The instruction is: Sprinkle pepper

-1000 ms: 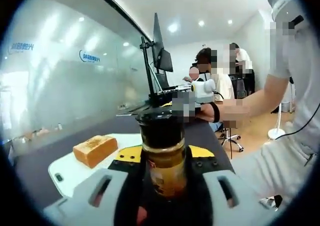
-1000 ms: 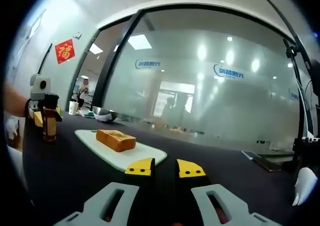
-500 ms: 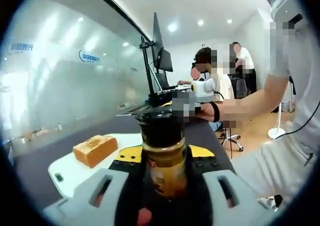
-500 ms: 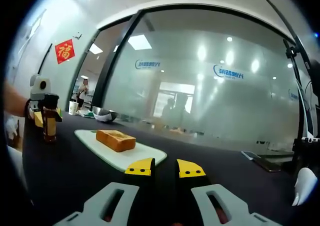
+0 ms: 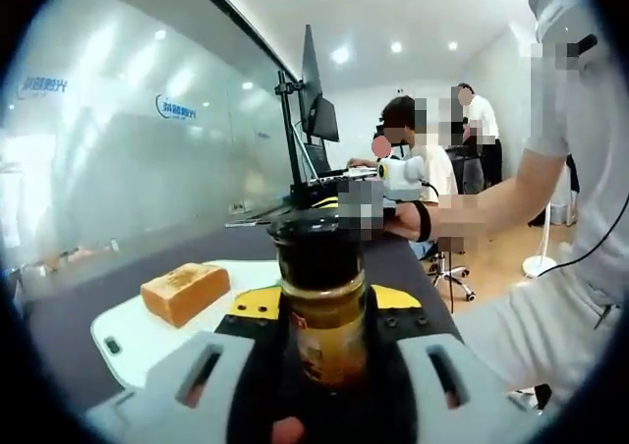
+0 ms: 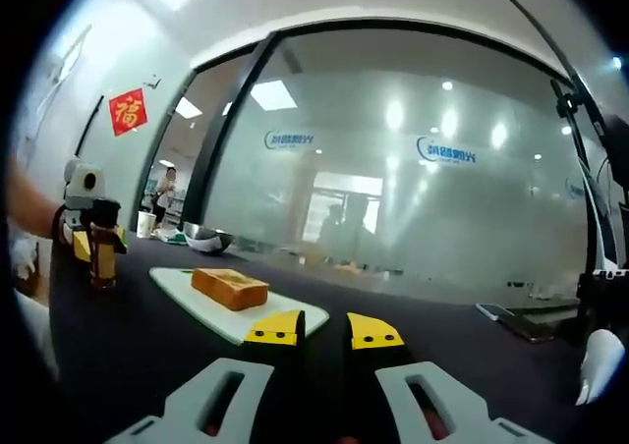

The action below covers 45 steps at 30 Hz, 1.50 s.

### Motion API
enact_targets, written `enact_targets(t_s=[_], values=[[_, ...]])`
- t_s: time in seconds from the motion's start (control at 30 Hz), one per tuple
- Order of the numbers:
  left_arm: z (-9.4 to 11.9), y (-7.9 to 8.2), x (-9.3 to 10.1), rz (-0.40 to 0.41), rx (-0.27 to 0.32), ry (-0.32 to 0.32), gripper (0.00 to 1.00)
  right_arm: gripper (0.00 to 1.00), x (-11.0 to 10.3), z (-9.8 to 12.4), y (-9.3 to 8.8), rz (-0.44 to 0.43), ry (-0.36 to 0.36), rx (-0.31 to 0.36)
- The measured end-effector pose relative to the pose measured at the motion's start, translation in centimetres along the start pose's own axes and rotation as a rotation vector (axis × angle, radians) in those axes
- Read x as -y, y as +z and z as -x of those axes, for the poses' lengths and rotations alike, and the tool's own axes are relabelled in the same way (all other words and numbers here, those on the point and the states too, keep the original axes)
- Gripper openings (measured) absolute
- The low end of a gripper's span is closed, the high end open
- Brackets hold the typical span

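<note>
We have the pepper bottle point(image 5: 319, 306) upright in the left gripper point(image 5: 319, 341), fingers clamped on its amber body just below the black cap point(image 5: 317, 250). In the right gripper view the same bottle point(image 6: 102, 254) shows far off to the left, above the dark worktop point(image 6: 138, 346), well short of the toast point(image 6: 229, 289).

Right gripper point(image 6: 324, 331) is empty, yellow-tipped fingers nearly together with a narrow gap, hanging low over the worktop near the edge of the white cutting board point(image 6: 270, 311).

Target is the toast block point(image 5: 185, 293) on the white board point(image 5: 128, 331), ahead and to the left of the bottle in the left gripper view.

Handling, our read:
- Bottle looks like glass or hard plastic: rigid, smooth, likely slippery (round body on flat fingers, so it can rotate in the grip when tipped).
- Small and probably light; weight isn't the concern, slip is.
- Current hold on the mid-body under the cap seems right. It keeps the cap clear for pouring, and the shoulder under the cap gives a stop if the bottle slides.
- Can't tell whether the cap is a shaker top or has to come off first. If it must, the free right gripper is the one to turn it.
- Toast is soft and crumbly, loose on the board. No need to touch it.

Sprinkling not started, we think: bottle upright, not over the toast.
</note>
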<state>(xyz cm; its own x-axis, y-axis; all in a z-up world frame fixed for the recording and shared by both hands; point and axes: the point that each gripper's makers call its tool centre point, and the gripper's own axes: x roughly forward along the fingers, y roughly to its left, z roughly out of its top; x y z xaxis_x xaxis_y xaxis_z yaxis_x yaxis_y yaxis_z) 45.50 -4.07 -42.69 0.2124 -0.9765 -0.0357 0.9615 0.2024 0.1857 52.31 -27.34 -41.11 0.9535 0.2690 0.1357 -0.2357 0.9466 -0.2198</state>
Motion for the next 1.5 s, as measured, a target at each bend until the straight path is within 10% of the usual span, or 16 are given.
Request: enact_targets(t_s=[0.23,0.4,0.73,1.0,1.5], values=[[0.0,0.1,0.2,0.014,0.004,-0.016,0.21,0.23,-2.4,-0.3,1.8,-0.118,0.171,0.033],[-0.2,0.2,0.5,0.012,0.005,-0.020,0.21,0.26,-10.3,0.3,5.2,-0.184,0.500,0.075],[-0.3,0.3,0.6,0.026,0.009,-0.028,0.20,0.40,-22.1,0.1,9.2,-0.134,0.862,0.159],[-0.5,0.4,0.7,0.042,0.010,-0.031,0.20,0.49,-25.5,-1.0,9.5,-0.182,0.970,0.095],[-0.5,0.2,0.3,0.055,0.013,-0.034,0.20,0.28,-26.7,-1.6,8.6,-0.135,0.981,0.099]])
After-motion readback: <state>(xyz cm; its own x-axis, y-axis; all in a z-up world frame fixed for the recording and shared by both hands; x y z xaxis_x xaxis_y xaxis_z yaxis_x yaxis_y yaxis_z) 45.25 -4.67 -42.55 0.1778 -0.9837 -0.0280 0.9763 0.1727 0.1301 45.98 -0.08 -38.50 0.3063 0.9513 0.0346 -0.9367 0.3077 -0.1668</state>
